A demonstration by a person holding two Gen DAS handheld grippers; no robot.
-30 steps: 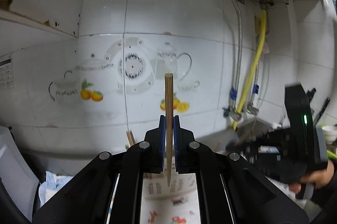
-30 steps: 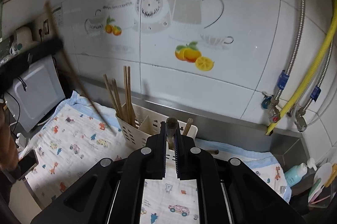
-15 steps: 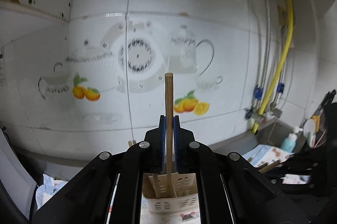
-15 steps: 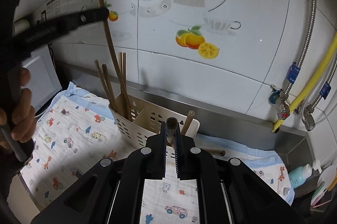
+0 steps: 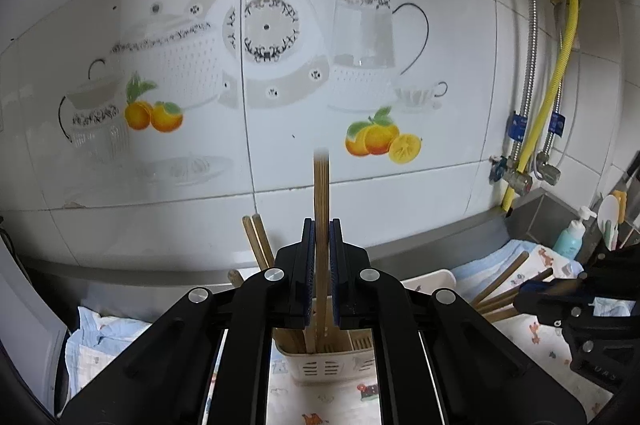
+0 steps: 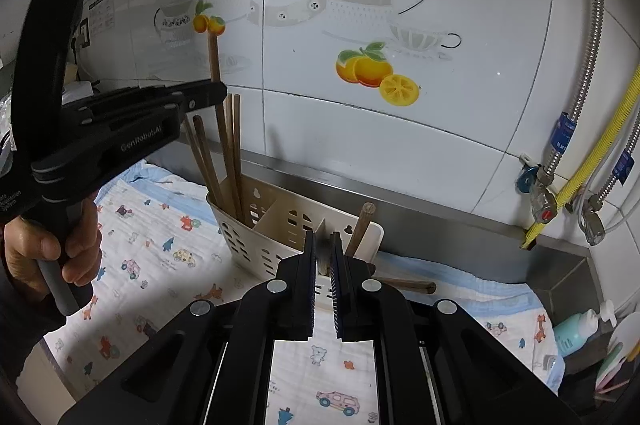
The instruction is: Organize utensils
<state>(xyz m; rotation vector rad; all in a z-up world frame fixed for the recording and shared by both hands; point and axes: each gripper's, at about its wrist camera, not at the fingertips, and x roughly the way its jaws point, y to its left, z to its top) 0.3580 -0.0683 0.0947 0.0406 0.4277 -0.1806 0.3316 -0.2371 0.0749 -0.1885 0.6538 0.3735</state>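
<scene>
Nearest in the left wrist view, the left gripper [image 5: 319, 261] was clamped on a single upright chopstick [image 5: 321, 201], its jaws pressed flat against the brown shaft on both sides. The stick's lower end reached down into the left compartment of the white slotted holder [image 6: 280, 225], so the step in hand looked like seating this chopstick among those already stored. The next move would call for easing the jaws apart so that the stick drops and leans with its neighbours, without knocking them or tipping the light plastic holder. The right gripper [image 6: 324, 257] had its jaws drawn nearly together on something dark; it was probably the end of another chopstick seen end on, though the view was too foreshortened to be sure. It sat just in front of the holder's right end. The holder stood on a printed cloth [image 6: 160, 253] on the counter, three compartments wide, with several chopsticks [image 6: 228, 153] standing in its left section and one stick [image 6: 362, 225] leaning in the right one. One more loose stick [image 6: 404, 285] lay on the cloth just right of the holder. Farthest off rose the tiled wall [image 6: 460, 129] with its teapot and orange decals.
</scene>
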